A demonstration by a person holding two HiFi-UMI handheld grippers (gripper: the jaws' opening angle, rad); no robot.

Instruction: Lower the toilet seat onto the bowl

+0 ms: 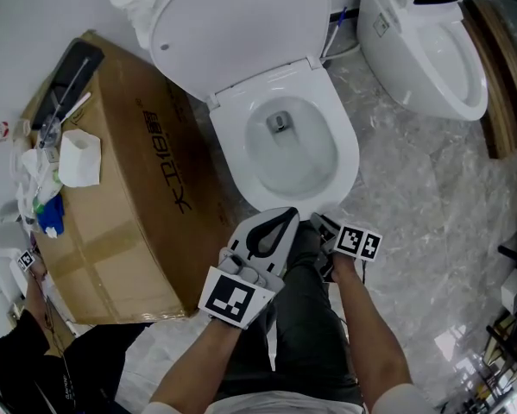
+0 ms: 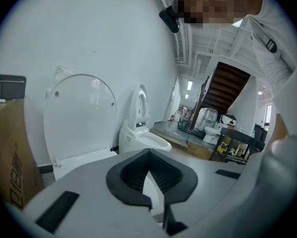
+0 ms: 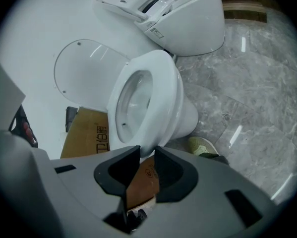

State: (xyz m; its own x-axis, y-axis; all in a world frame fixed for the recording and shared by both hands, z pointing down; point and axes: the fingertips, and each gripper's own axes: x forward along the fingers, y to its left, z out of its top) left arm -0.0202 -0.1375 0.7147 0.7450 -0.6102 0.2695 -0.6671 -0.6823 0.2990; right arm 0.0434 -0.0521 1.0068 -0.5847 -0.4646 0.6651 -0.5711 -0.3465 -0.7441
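**While the toilet seat [image 1: 349,149] is lying flat on the bowl [image 1: 301,158], both tongs are hanging empty**

Just off the seat's front edge, the left gripper [image 1: 286,214] is hovering with its tips pinched together. The right gripper [image 1: 325,224] beside it is gaping narrowly. The left gripper is partly hiding the front rim.

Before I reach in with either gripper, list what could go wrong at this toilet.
1. The raised lid stands upright and neither the left gripper nor the right gripper is on it. If it is tipped forward without a grip, it could drop and slam onto the bowl.
2. The cardboard box sits close beside the bowl with a paper roll loose on top. A wide left swing might knock it off.
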